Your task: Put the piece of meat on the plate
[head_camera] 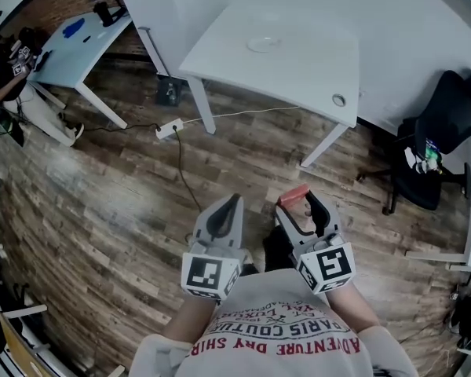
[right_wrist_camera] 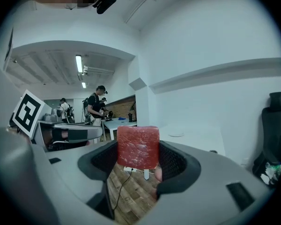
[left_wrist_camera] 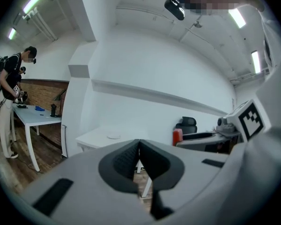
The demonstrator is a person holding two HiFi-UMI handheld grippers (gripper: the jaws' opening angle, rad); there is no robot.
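My right gripper (head_camera: 301, 203) (right_wrist_camera: 138, 146) is shut on a red, square-cut piece of meat (right_wrist_camera: 138, 146), which also shows as a red block (head_camera: 293, 195) between its jaws in the head view. My left gripper (head_camera: 231, 208) (left_wrist_camera: 139, 154) is shut with nothing between its jaws. Both are held close to my chest, above the wooden floor. A white plate (head_camera: 263, 45) lies on the white table (head_camera: 314, 69) ahead of me; it appears small and pale as the plate (left_wrist_camera: 114, 136) and the plate (right_wrist_camera: 176, 134) in the gripper views.
A black office chair (head_camera: 439, 140) stands at the right. A power strip (head_camera: 169, 128) with a cable lies on the floor near the table legs. A second white table (head_camera: 78, 45) with dark items stands at the far left, and a person (left_wrist_camera: 11, 97) stands beside it.
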